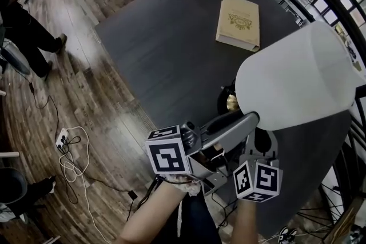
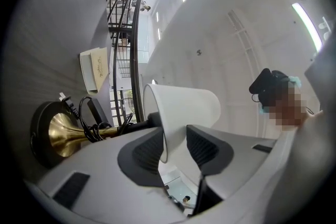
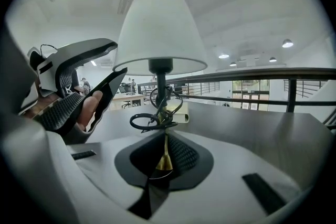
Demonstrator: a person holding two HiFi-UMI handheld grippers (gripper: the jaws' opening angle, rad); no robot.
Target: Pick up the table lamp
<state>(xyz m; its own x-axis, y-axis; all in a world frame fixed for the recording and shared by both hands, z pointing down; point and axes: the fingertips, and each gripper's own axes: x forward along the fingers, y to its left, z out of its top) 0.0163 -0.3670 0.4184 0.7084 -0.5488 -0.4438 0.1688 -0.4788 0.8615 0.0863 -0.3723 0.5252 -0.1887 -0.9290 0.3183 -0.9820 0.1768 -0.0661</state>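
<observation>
Both grippers sit closest in the head view: the left gripper point(image 1: 243, 123) reaches up to the table lamp point(image 1: 297, 80), and the right gripper point(image 1: 260, 148) is low at its foot. I see the lamp at the near right of the dark table point(image 1: 166, 48), with a tan book point(image 1: 238, 22) beyond it.

From the left gripper view, its jaws stand wide apart, with the rim of the white shade point(image 2: 189, 107) in the gap, unpinched.

From the right gripper view, its jaws clamp the lamp's brass neck point(image 3: 165, 160), with the coiled cord point(image 3: 152, 122) just above.
</observation>
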